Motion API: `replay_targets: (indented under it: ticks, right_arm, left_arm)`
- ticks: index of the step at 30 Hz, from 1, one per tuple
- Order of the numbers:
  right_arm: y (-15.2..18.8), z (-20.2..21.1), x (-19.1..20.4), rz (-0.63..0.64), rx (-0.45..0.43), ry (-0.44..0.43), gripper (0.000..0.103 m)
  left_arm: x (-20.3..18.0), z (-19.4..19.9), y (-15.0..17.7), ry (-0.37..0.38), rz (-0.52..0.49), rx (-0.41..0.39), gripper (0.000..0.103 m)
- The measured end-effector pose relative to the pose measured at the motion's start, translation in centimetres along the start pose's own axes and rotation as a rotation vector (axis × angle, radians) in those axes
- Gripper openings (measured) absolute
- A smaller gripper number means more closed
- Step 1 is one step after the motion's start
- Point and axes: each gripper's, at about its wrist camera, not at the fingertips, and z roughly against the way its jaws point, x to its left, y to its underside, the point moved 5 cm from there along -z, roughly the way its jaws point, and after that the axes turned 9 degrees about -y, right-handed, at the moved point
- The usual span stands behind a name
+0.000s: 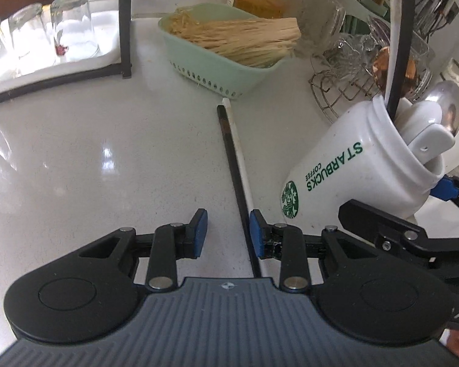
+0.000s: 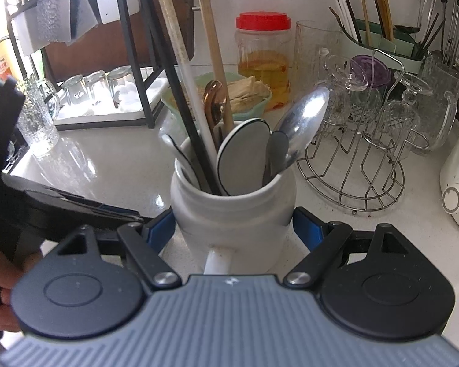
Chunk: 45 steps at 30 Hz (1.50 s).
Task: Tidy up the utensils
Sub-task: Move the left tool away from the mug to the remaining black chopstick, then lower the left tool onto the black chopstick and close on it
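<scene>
White mug (image 2: 232,214) already holds spoons and chopsticks, clamped at its sides by the right gripper (image 2: 234,224). Two chopsticks (image 1: 237,165) remain on the counter, at the mug's nine o'clock in the left view. Left gripper (image 1: 227,232) straddles them, jaws partly open, not pressing.

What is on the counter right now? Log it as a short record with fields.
left gripper: open, low over the counter
chopsticks: one black, one white, lying flat between the left gripper's fingers
right gripper: shut on the mug
mug: white, holds spoons and long utensils
metal spoon: in the mug, bowl up
</scene>
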Motion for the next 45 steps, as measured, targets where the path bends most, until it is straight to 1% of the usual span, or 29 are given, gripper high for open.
replay_targets:
  ticks: [2, 5, 7, 9, 13, 17, 27, 29, 34, 38, 42, 44, 45]
  right_arm:
    - [0.0, 0.0, 0.0, 0.0, 0.0, -0.002, 0.086]
    - [0.0, 0.0, -0.1, 0.0, -0.002, -0.006, 0.086]
    - [-0.1, 0.0, -0.1, -0.001, 0.001, -0.01, 0.086]
    - [-0.1, 0.1, -0.2, 0.0, 0.001, -0.016, 0.086]
    - [0.0, 0.1, -0.3, 0.018, 0.004, -0.031, 0.086]
    - [0.2, 0.4, -0.3, 0.036, -0.003, -0.043, 0.086]
    - [0.6, 1.3, -0.8, 0.034, -0.001, -0.021, 0.085]
    - [0.8, 1.6, -1.0, 0.032, 0.0, -0.018, 0.085]
    - [1.4, 2.2, -1.4, 0.02, -0.003, -0.007, 0.085]
    - [1.8, 2.5, -1.6, 0.011, -0.005, 0.002, 0.085]
    - [1.8, 2.7, -1.7, 0.006, -0.004, 0.005, 0.085]
    - [1.9, 2.7, -1.7, 0.008, -0.005, 0.005, 0.085]
    - [1.9, 2.7, -1.7, 0.01, -0.006, 0.006, 0.085]
  left_arm:
    - [0.0, -0.1, -0.1, -0.014, -0.003, -0.004, 0.034]
    - [-0.2, -0.1, -0.2, -0.056, -0.033, -0.002, 0.031]
    - [-0.2, -0.1, -0.2, -0.061, -0.032, -0.001, 0.031]
    - [-0.2, -0.2, -0.3, -0.052, -0.027, 0.005, 0.031]
    - [0.2, -0.4, -0.8, -0.013, 0.02, 0.019, 0.031]
    - [-0.4, -0.6, -1.0, -0.018, 0.0, 0.017, 0.031]
    - [-0.4, -0.9, -1.4, -0.033, -0.014, 0.015, 0.031]
    - [-0.2, -1.0, -1.5, -0.024, -0.009, 0.022, 0.031]
    - [-0.7, -1.1, -1.5, -0.037, -0.056, 0.019, 0.031]
    - [-0.8, -1.1, -1.5, -0.082, -0.1, 0.029, 0.031]
    - [-0.8, -1.2, -1.6, -0.093, -0.124, 0.036, 0.031]
    - [-0.8, -1.2, -1.6, -0.111, -0.145, 0.037, 0.027]
    - [-0.9, -1.2, -1.6, -0.123, -0.154, 0.04, 0.018]
